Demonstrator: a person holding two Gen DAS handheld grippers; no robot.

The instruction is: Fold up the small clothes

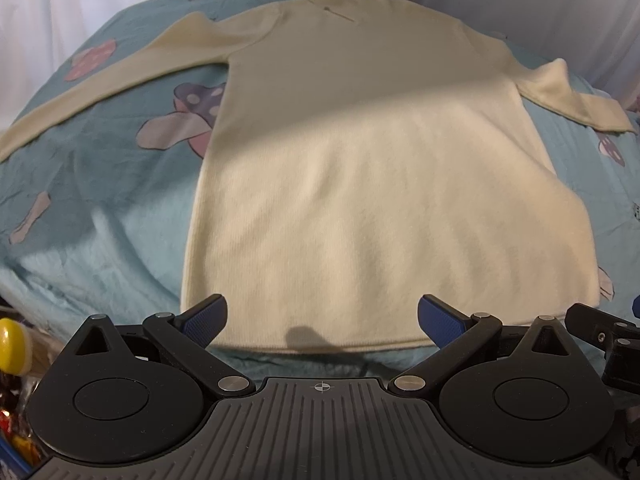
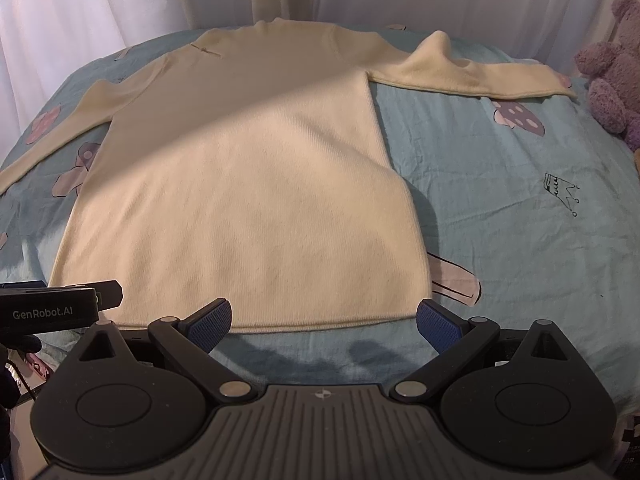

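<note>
Now both tools, left (image 1: 322, 320) and right (image 2: 324, 322), hover released by the hem of the sweater (image 2: 248, 184), flat on the bed (image 2: 520, 200).

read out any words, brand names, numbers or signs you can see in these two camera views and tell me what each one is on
"GenRobot.AI": white lettering on the side of the left claw, in the right wrist view.
No other readable text; the crown doodle on the bedsheet carries no letters, and the sweater shows none.
</note>
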